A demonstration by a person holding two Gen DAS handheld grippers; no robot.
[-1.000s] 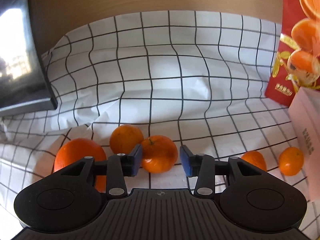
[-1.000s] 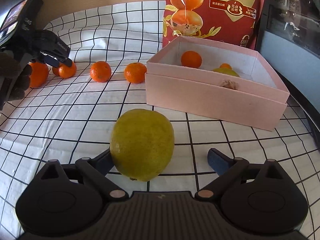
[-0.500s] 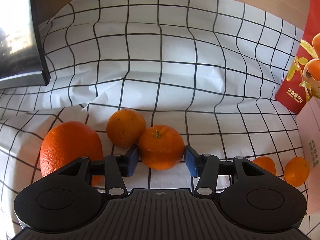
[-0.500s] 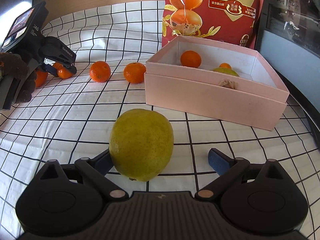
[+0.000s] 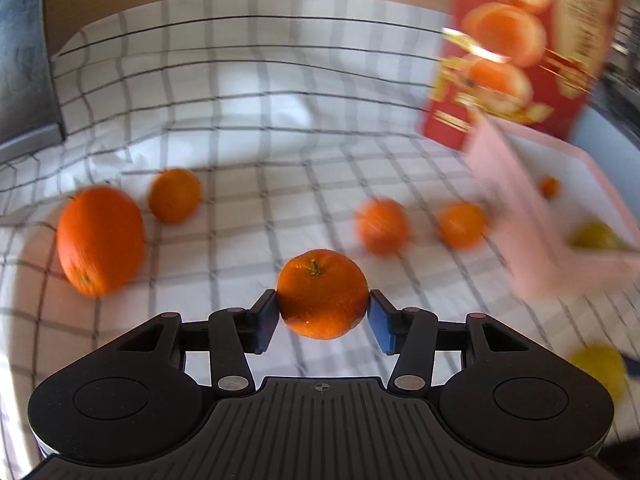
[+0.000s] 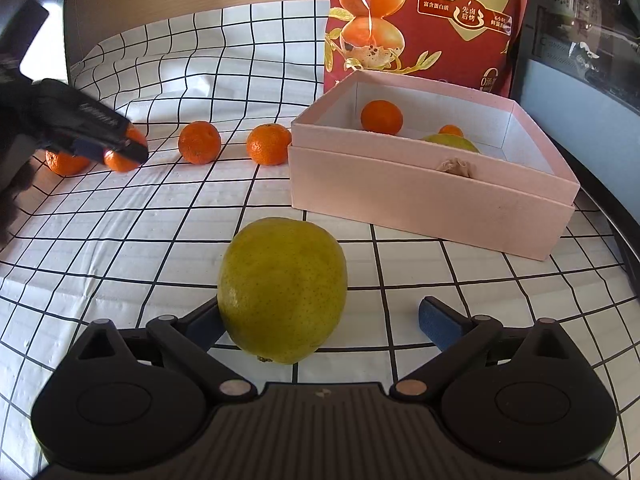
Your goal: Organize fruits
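My left gripper point(image 5: 322, 304) is shut on a mandarin point(image 5: 322, 294), its blue pads pressing both sides, and holds it above the checked cloth. The right wrist view shows that gripper point(image 6: 120, 148) at the far left with the mandarin point(image 6: 120, 160) in its tips. On the cloth lie a large orange point(image 5: 100, 240) and several loose mandarins point(image 5: 175, 195) point(image 5: 382, 225) point(image 5: 462, 225). My right gripper point(image 6: 320, 316) stands open around a yellow-green fruit point(image 6: 282, 288) that rests on the cloth against its left finger. The pink box point(image 6: 432, 196) holds a mandarin point(image 6: 381, 117) and a green fruit point(image 6: 452, 142).
A red snack bag point(image 6: 424, 20) stands behind the pink box. A dark appliance point(image 6: 580, 40) borders the right side, and a dark screen point(image 5: 24, 80) stands at the far left. A gloved hand point(image 6: 12, 152) carries the left gripper. The left wrist view is motion-blurred.
The left gripper has taken hold of the mandarin, lifted it off the cloth and swung right toward the pink box. The right gripper and the yellow-green fruit have not moved.
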